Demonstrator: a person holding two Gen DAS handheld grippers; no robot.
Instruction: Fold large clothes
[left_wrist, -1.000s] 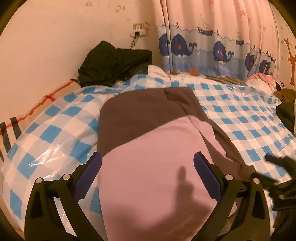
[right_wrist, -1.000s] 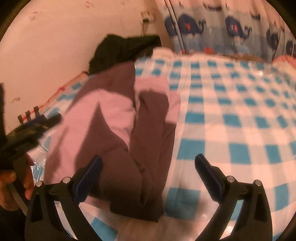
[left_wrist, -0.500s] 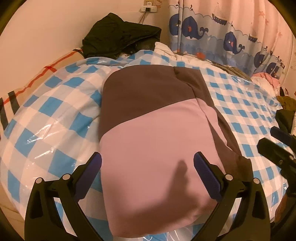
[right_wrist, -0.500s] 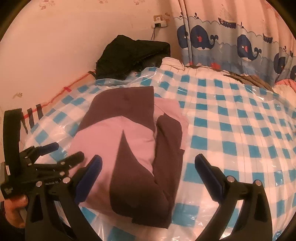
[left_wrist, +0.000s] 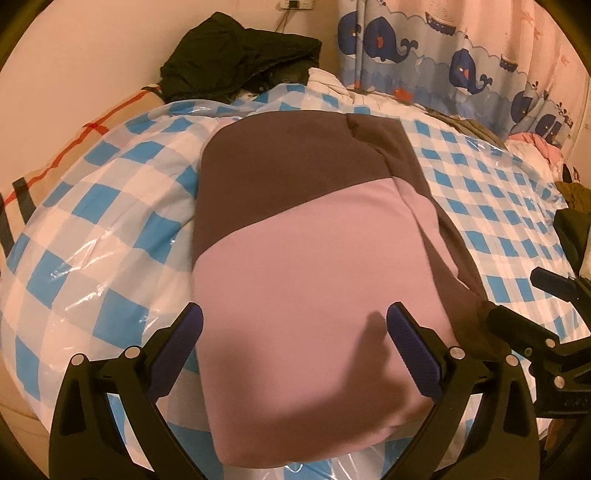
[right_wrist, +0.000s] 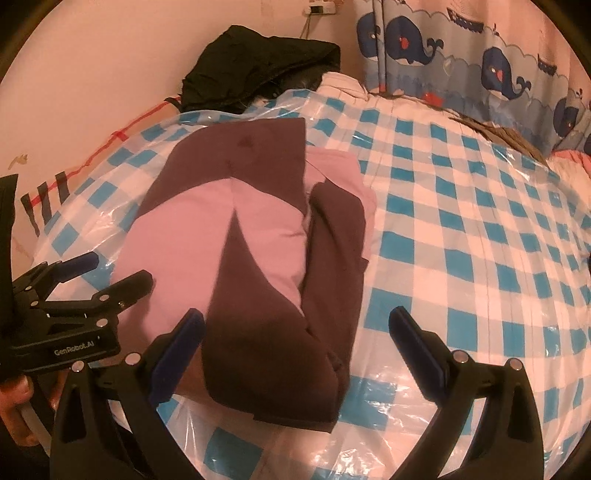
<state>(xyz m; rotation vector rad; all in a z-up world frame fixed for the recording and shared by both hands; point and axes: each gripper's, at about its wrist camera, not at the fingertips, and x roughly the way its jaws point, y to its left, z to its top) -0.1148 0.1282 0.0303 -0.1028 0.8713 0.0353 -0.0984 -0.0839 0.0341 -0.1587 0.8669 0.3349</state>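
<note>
Black clothes pile (left_wrist: 240, 59) behind folded garment (left_wrist: 303, 258).

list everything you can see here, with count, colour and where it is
folded garment: 1, pink and dark brown, lying on the bed cover in front of both grippers
bed cover: 1, blue and white check under clear plastic, spread across the bed
dark clothes pile: 1, black, at the far end against the wall
curtain: 1, pink and blue with whales, far right
wall socket: 1, white, on the wall above the pile
left hand-held gripper: 1, black with blue pads, open, above the garment's near edge
right hand-held gripper: 1, black with blue pads, open, holding nothing
</note>
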